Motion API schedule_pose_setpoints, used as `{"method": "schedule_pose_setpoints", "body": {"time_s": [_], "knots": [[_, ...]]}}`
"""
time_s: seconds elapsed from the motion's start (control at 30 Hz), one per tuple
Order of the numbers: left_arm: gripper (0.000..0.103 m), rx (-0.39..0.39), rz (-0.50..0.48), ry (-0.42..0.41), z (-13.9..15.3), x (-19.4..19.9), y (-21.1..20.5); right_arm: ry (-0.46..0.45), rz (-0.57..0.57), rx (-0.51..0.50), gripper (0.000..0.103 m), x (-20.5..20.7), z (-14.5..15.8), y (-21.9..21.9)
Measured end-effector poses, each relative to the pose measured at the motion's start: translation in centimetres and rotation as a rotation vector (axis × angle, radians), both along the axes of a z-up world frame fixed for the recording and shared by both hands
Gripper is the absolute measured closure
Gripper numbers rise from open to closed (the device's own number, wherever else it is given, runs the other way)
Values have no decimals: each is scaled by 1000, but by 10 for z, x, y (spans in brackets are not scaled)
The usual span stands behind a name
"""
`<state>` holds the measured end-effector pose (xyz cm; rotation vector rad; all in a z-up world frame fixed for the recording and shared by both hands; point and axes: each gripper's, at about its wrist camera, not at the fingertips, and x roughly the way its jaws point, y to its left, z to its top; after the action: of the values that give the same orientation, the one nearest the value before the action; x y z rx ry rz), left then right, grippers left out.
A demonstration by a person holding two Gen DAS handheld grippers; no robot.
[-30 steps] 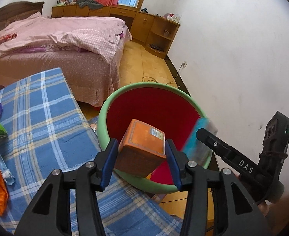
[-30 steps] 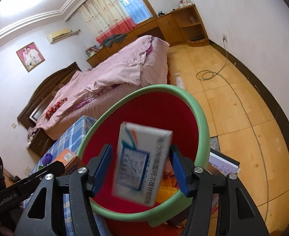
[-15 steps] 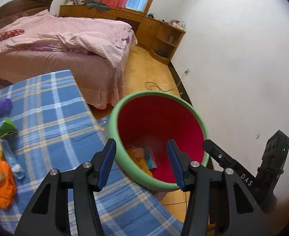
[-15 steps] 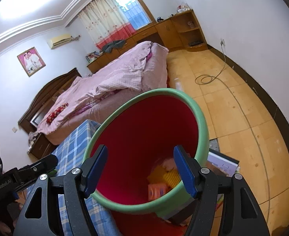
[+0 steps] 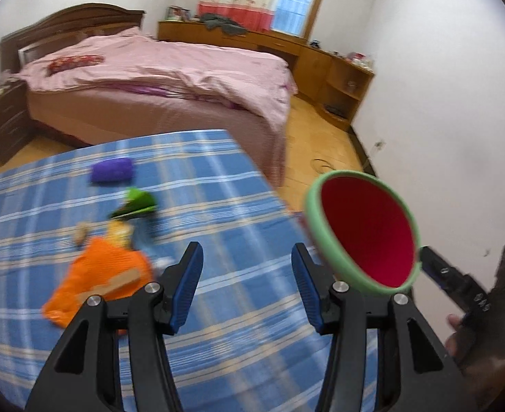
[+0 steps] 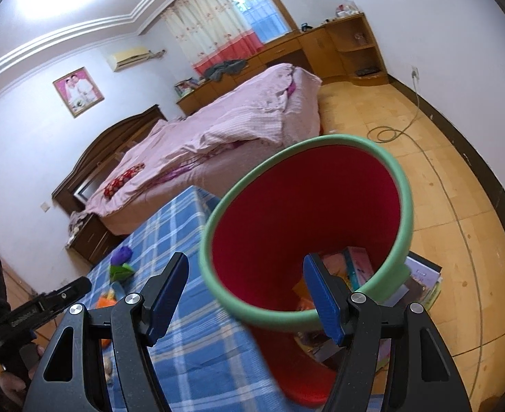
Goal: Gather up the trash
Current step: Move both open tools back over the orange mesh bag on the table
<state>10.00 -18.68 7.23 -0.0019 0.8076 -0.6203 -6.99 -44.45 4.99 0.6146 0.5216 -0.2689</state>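
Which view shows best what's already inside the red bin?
The right wrist view: it looks down into the red bin, showing boxes at the bottom. The left wrist view shows only its rim and inner wall.

Both boxes dropped into the red bin (image 6: 307, 213), the orange one from the left gripper (image 5: 245, 281), the white one from the right gripper (image 6: 245, 292). Both sets of jaws came apart empty. The left gripper swung away from the bin toward the orange bag (image 5: 101, 274).
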Motion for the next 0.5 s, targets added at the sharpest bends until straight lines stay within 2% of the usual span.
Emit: {"method": "schedule_pose_setpoints", "body": {"time_s": [0.27, 0.4, 0.5], "knots": [[51, 137, 136, -64, -12, 11, 49, 5, 84, 17, 32, 10, -1, 30], [51, 172, 137, -99, -17, 14, 54, 19, 110, 42, 32, 15, -5, 43], [51, 201, 143, -74, -28, 23, 56, 43, 132, 26, 32, 20, -8, 55]]}}
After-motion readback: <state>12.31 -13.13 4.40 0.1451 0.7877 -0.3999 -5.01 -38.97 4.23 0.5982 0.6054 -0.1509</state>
